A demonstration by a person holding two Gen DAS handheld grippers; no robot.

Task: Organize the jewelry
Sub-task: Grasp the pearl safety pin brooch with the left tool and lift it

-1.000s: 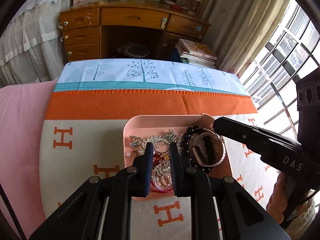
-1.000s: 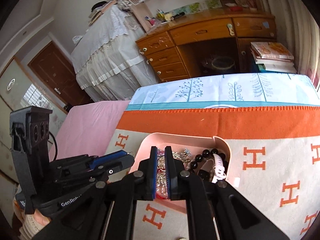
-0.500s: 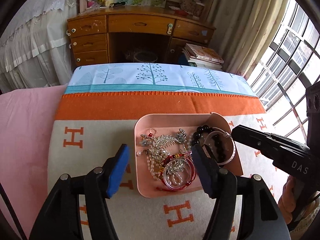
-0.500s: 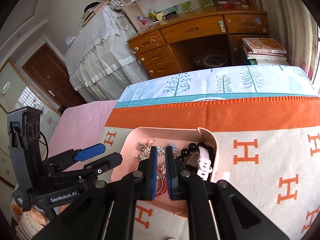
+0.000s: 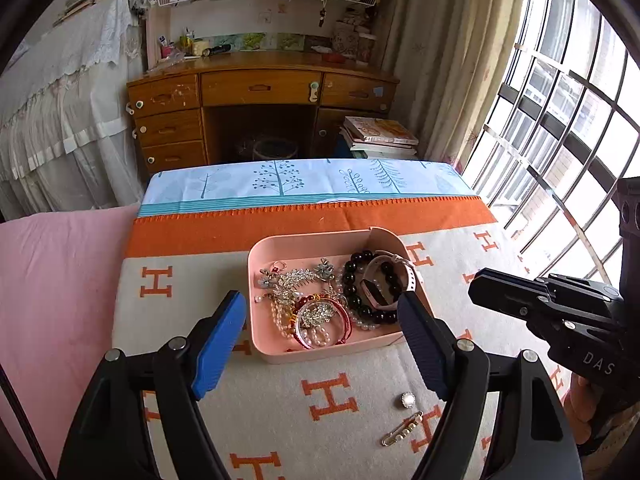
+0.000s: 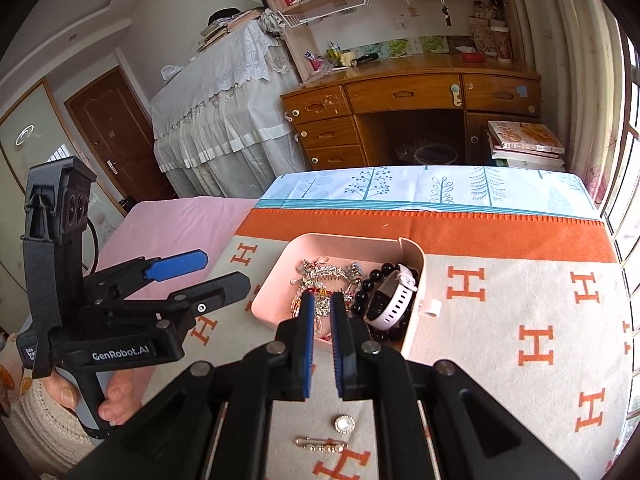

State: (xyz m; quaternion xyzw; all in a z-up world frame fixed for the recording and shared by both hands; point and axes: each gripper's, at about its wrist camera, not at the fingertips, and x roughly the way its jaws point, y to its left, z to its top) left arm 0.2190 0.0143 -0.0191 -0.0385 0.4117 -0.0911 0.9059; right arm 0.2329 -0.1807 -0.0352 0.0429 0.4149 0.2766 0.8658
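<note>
The left hand-held gripper [image 5: 322, 322] hung above the near edge of the pink tray [image 5: 280, 248], its blue-padded jaws having just swung wide apart with nothing between them. The right hand-held gripper [image 6: 322, 322] had its jaws drawn together, only a thin slit showing, and it gripped nothing. The tray sat on the orange-and-cream blanket [image 5: 184, 320] covering the bed and held a heap: a black bead bracelet [image 5: 352, 276], a pale-strapped watch [image 5: 394, 276], a red bangle [image 5: 344, 320] and silver hair ornaments [image 5: 294, 280]. Two pieces lay loose on the blanket just in front of the tray, well clear of both grippers: a small round brooch [image 5: 407, 400] and a gold pin [image 5: 402, 428].

The step in hand seemed to be a release into the tray, leaving both grippers free. The next move probably called for lowering one gripper to the brooch or pin, both flat and small, so the jaws would need to close low against the soft fabric without catching it.
</note>
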